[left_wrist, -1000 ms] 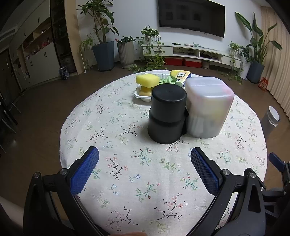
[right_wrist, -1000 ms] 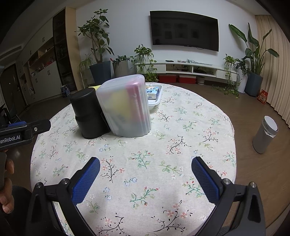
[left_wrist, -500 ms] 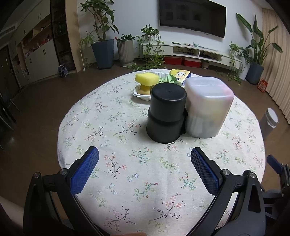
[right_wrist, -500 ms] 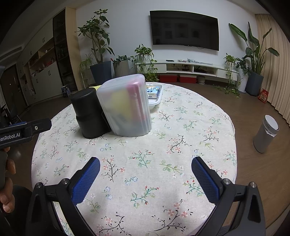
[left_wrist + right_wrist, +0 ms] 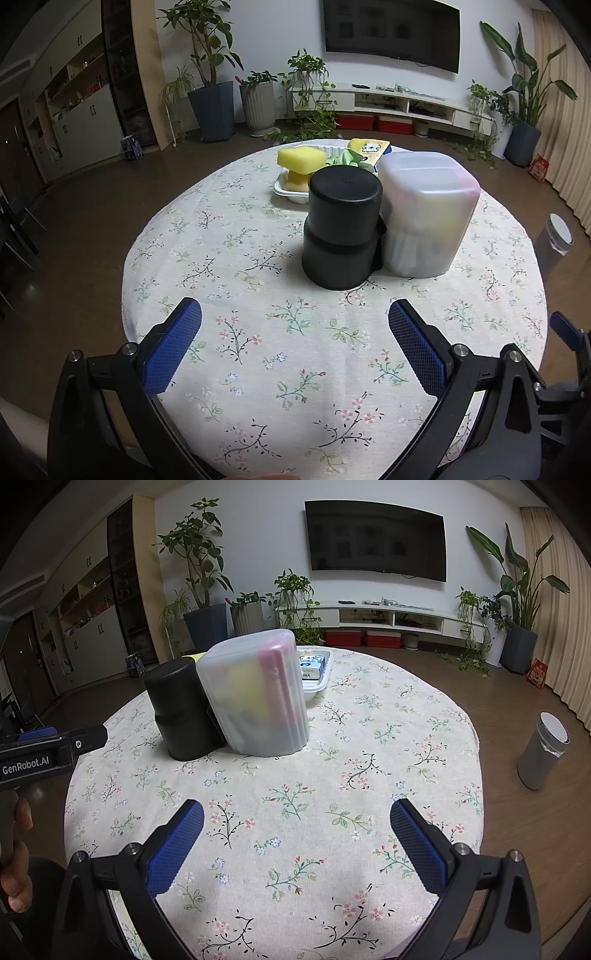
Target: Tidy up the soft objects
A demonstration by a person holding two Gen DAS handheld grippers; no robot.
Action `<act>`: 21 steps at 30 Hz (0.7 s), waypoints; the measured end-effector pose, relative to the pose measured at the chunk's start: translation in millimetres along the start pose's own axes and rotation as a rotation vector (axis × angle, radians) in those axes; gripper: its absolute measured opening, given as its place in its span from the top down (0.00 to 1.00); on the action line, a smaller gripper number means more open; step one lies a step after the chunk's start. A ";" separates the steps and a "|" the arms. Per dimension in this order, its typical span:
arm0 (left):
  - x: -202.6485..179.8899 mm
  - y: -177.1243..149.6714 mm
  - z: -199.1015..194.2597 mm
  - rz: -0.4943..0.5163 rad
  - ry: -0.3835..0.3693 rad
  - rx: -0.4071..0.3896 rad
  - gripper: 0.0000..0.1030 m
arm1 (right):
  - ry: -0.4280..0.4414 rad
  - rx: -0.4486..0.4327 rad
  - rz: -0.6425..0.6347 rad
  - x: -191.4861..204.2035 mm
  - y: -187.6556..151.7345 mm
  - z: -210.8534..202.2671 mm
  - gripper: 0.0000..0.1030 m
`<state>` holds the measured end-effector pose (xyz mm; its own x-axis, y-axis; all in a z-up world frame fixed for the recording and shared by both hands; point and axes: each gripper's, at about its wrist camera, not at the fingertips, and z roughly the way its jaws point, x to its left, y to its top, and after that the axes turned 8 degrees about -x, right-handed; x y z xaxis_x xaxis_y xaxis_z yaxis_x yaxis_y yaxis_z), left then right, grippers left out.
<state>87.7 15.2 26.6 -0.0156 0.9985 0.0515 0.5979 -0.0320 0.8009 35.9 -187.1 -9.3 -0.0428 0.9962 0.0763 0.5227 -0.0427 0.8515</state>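
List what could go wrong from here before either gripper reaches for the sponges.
1. The black container and frosted container stand between the open left gripper and the white tray; reaching straight over might knock them.
2. The top yellow sponge sits stacked on another; a careless pinch may tip it off.
3. The open right gripper hangs low over the floral tablecloth and might snag it.
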 end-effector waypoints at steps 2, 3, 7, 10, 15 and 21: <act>-0.5 0.5 -0.8 -0.003 -0.010 -0.002 0.00 | 0.000 0.000 0.000 2.0 -1.7 -0.7 0.00; -1.0 0.8 -1.1 -0.003 -0.013 -0.002 0.00 | 0.000 0.001 0.000 2.0 -1.7 -0.7 0.00; -1.4 0.4 -1.1 -0.003 -0.018 -0.001 0.00 | 0.001 0.000 -0.001 3.4 -2.7 -1.9 0.00; -1.9 -1.1 0.1 -0.001 -0.011 0.003 0.00 | -0.003 -0.003 -0.001 5.7 -3.9 -4.1 0.00; -2.2 -5.5 2.1 -0.002 -0.003 0.007 0.00 | -0.026 -0.001 -0.009 8.8 0.2 -4.8 0.00; -3.2 -7.4 3.0 0.003 0.002 0.008 0.00 | -0.064 0.017 -0.021 15.2 3.4 -2.3 0.00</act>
<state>85.7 12.4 18.7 -0.0149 0.9984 0.0550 0.6044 -0.0348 0.7959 35.1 -172.3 -4.1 0.0004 0.9997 0.0247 0.5370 -0.0211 0.8433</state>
